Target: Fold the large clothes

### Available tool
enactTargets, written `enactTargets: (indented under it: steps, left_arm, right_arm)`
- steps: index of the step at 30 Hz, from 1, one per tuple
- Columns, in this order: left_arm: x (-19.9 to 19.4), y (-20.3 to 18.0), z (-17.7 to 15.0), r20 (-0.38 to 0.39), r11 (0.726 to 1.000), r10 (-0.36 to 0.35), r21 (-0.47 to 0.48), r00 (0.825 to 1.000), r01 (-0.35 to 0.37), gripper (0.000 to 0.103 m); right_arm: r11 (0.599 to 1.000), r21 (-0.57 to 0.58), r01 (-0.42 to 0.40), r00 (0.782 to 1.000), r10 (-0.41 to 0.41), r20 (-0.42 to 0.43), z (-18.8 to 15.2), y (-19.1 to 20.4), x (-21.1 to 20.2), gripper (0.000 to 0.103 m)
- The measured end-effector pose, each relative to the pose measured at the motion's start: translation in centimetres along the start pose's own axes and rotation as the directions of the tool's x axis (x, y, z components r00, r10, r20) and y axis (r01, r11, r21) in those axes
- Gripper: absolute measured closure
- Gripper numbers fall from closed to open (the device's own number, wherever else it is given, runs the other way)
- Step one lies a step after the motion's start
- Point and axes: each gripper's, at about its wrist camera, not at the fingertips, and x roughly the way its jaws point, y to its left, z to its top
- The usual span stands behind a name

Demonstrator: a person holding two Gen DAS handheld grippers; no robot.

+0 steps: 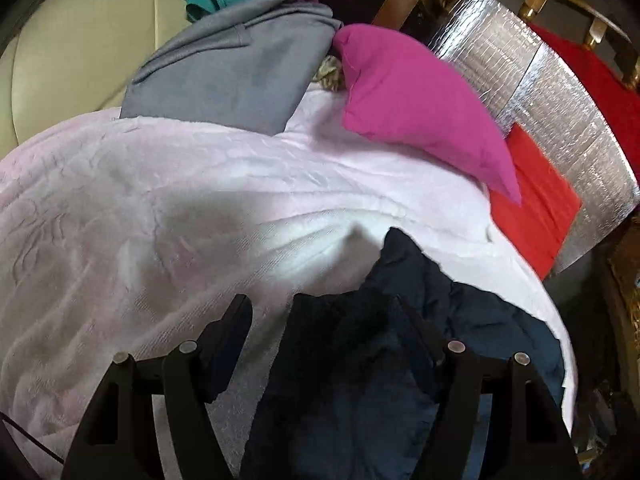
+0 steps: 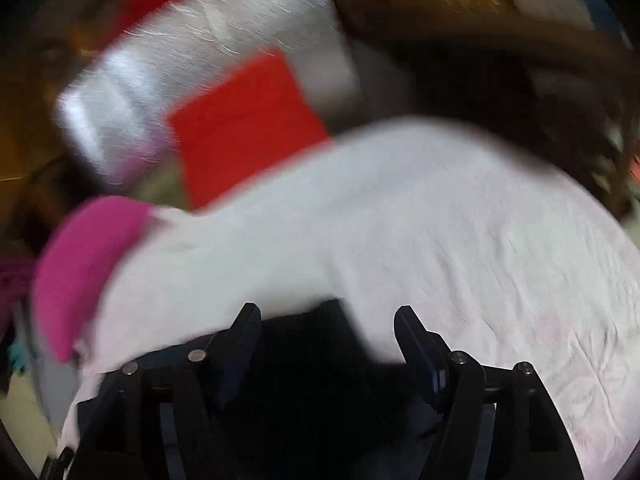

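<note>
Currently my left gripper (image 1: 320,312) has its fingers spread wide, with the dark navy jacket (image 1: 400,340) bunched up between them; the cloth hides the right finger, so I cannot tell whether either pad actually touches it; nothing is pinched. The jacket lies on the pale pink blanket (image 1: 140,208), near its right edge in the left wrist view. Further back on the blanket: a folded grey garment (image 1: 236,76), and beside it a magenta cloth (image 1: 420,116) that overlaps a red cloth (image 1: 532,208); a silver quilted panel (image 1: 560,112) runs behind both.

Right wrist view is motion-blurred. My right gripper (image 2: 328,320) is likewise spread apart; dark fabric, presumably the same jacket, fills the gap low between the fingers; contact not resolvable; no clamp on it. Blanket spans most of that view; magenta cloth at left, red cloth above centre against the silver panel.
</note>
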Motion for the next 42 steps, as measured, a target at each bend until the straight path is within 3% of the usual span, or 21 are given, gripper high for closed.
enactTargets:
  steps: [1, 2, 4, 7, 9, 12, 14, 18, 21, 23, 25, 28, 31, 32, 35, 39, 42]
  left_arm:
    - [-0.4, -0.3, 0.0, 0.011, 1.000, 0.000, 0.015, 1.000, 0.000, 0.030]
    - [-0.6, -0.4, 0.0, 0.017, 1.000, 0.002, 0.026, 1.000, -0.002, 0.030]
    - [-1.0, -0.9, -0.1, 0.030, 0.998, 0.009, 0.061, 1.000, -0.011, 0.030]
    - [-1.2, -1.3, -0.1, 0.027, 0.995, 0.019, 0.092, 0.999, -0.021, 0.030]
    - [-1.1, -1.2, 0.0, 0.017, 0.995, 0.033, 0.095, 0.999, -0.034, 0.030]
    - [-0.8, -0.4, 0.2, -0.010, 0.995, 0.061, 0.082, 0.998, -0.060, 0.030]
    - [-0.7, 0.4, 0.5, -0.022, 0.996, 0.071, 0.061, 0.997, -0.069, 0.030]
    - [-0.4, 1.6, 0.8, -0.052, 0.995, 0.092, 0.040, 0.994, -0.090, 0.030]
    - [-0.6, 2.2, 0.7, -0.066, 0.995, 0.099, 0.020, 0.993, -0.098, 0.030]
    - [-0.8, 2.1, 0.5, -0.069, 0.994, 0.103, 0.030, 0.992, -0.101, 0.030]
    - [-0.9, 2.1, 0.4, -0.068, 0.994, 0.105, 0.041, 0.992, -0.102, 0.030]
    - [-1.2, 2.3, 0.3, -0.067, 0.994, 0.104, 0.048, 0.992, -0.101, 0.030]
    - [-1.1, 2.4, 0.4, -0.086, 0.994, 0.101, 0.061, 0.991, -0.096, 0.030]
    - [-0.9, 2.4, 0.3, -0.098, 0.993, 0.101, 0.070, 0.990, -0.094, 0.030]
    - [-0.7, 2.0, 0.2, -0.116, 0.992, 0.095, 0.098, 0.989, -0.084, 0.030]
    - [-0.8, 1.0, -0.1, -0.122, 0.988, 0.063, 0.148, 0.991, -0.045, 0.030]
    - [-1.3, -0.3, -0.6, -0.113, 0.979, 0.036, 0.204, 0.993, -0.012, 0.030]
  right_arm:
    - [0.995, -0.077, -0.059, 0.998, 0.057, -0.023, -0.4, 2.4, -0.4, 0.035]
    - [0.985, -0.140, -0.099, 0.995, 0.094, -0.044, -0.8, 4.7, -0.4, 0.047]
    - [0.961, -0.235, -0.145, 0.987, 0.126, -0.094, -1.9, 8.6, 0.1, 0.055]
    - [0.941, -0.251, -0.228, 0.962, 0.178, -0.207, -3.6, 13.0, 2.7, 0.063]
    - [0.940, -0.250, -0.231, 0.947, 0.159, -0.278, -4.8, 15.0, 5.2, 0.063]
    - [0.960, -0.239, -0.149, 0.944, 0.066, -0.323, -6.4, 15.3, 10.2, 0.062]
    - [0.970, -0.203, -0.132, 0.937, 0.056, -0.344, -6.6, 14.8, 12.8, 0.063]
    - [0.978, -0.172, -0.118, 0.930, 0.048, -0.365, -5.6, 14.9, 11.7, 0.063]
    - [0.972, -0.139, -0.187, 0.944, 0.138, -0.300, -4.9, 16.1, 9.4, 0.060]
    - [0.945, -0.148, -0.291, 0.936, 0.249, -0.250, -4.8, 17.7, 6.9, 0.060]
    - [0.917, -0.206, -0.341, 0.923, 0.285, -0.260, -5.3, 20.0, 5.5, 0.060]
    - [0.894, -0.274, -0.355, 0.911, 0.264, -0.317, -6.7, 23.4, 5.8, 0.060]
    - [0.917, -0.288, -0.275, 0.913, 0.155, -0.378, -8.4, 24.7, 9.3, 0.060]
    - [0.927, -0.274, -0.256, 0.902, 0.127, -0.412, -9.1, 24.4, 11.4, 0.060]
    - [0.931, -0.227, -0.286, 0.888, 0.169, -0.428, -9.4, 23.7, 13.4, 0.060]
    - [0.929, -0.150, -0.339, 0.868, 0.248, -0.430, -8.3, 22.4, 11.6, 0.060]
    - [0.925, -0.098, -0.366, 0.879, 0.309, -0.362, -6.9, 19.4, 8.6, 0.057]
